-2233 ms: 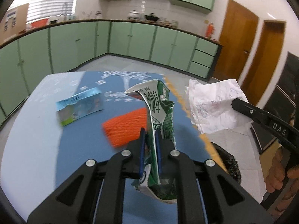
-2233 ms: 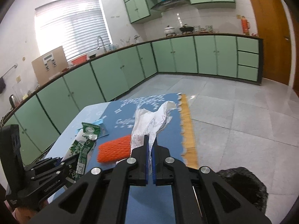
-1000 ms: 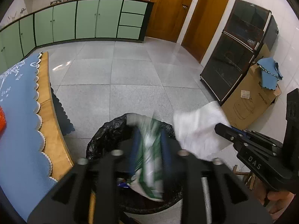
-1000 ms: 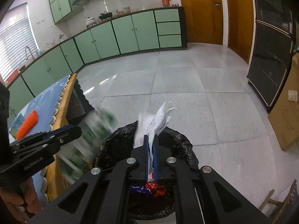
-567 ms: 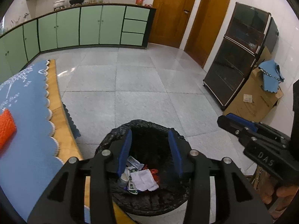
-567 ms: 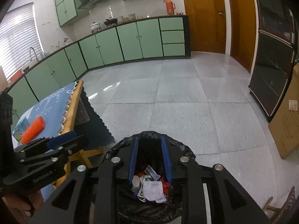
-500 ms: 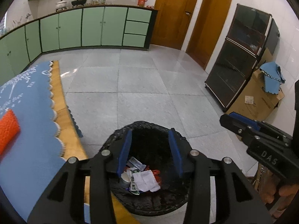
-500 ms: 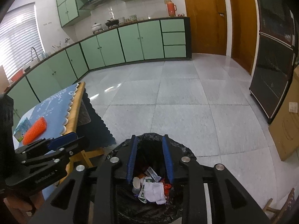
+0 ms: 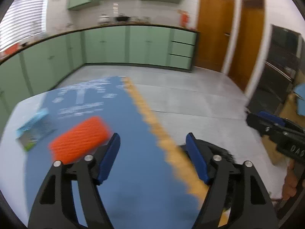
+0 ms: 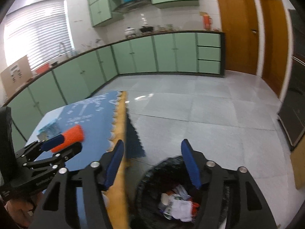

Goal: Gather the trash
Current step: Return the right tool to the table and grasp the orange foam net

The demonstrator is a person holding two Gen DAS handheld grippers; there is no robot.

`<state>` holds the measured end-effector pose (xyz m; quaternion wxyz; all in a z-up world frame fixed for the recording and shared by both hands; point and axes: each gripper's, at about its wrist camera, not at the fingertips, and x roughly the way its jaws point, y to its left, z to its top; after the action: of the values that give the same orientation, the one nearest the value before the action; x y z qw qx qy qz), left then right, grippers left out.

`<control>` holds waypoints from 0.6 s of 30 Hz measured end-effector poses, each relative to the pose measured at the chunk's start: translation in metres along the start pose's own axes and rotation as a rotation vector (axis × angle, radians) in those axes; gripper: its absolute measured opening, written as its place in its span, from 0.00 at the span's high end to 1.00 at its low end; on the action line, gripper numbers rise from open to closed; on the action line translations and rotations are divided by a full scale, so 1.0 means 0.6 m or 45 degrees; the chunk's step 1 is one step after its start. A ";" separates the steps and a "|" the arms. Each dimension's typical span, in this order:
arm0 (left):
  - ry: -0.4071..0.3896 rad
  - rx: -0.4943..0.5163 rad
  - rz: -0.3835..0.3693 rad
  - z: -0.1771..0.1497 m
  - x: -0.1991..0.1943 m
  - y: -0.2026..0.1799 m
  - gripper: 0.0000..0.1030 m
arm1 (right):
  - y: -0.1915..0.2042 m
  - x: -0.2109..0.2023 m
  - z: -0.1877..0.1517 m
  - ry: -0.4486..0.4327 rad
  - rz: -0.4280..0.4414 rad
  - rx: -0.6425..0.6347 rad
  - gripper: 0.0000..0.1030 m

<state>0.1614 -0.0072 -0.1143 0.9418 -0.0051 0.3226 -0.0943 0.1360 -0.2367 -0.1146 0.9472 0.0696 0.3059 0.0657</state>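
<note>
Both the left tongs and right tongs are spread wide and empty; the orange mesh should be approached squarely and pinched across its middle.

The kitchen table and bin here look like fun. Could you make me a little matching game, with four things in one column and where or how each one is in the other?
Things:
1. orange mesh piece
2. light blue carton
3. white crumpled paper
4. left gripper

Places or states:
A. inside the black bin bag
B. open and empty
C. on the blue tablecloth, just ahead of the left gripper
D. near the table's left edge, left of the orange piece

Pairs: 1-C, 2-D, 3-A, 4-B
</note>
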 end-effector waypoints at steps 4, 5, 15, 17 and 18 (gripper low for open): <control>-0.012 -0.113 0.171 -0.010 -0.021 0.109 0.28 | 0.079 0.045 0.016 0.016 0.122 -0.054 0.32; -0.012 -0.137 0.214 -0.013 -0.024 0.134 0.28 | 0.099 0.059 0.020 0.024 0.153 -0.067 0.32; 0.007 -0.279 0.422 -0.030 -0.047 0.284 0.28 | 0.264 0.192 0.025 0.124 0.267 -0.175 0.32; 0.011 -0.288 0.440 -0.033 -0.052 0.301 0.28 | 0.281 0.211 0.022 0.142 0.256 -0.202 0.32; 0.013 -0.294 0.451 -0.034 -0.052 0.308 0.28 | 0.290 0.224 0.020 0.159 0.252 -0.211 0.32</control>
<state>0.1571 0.1813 -0.1245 0.9352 -0.0556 0.3319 0.1102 0.2369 -0.0442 -0.1520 0.9177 0.0167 0.3494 0.1882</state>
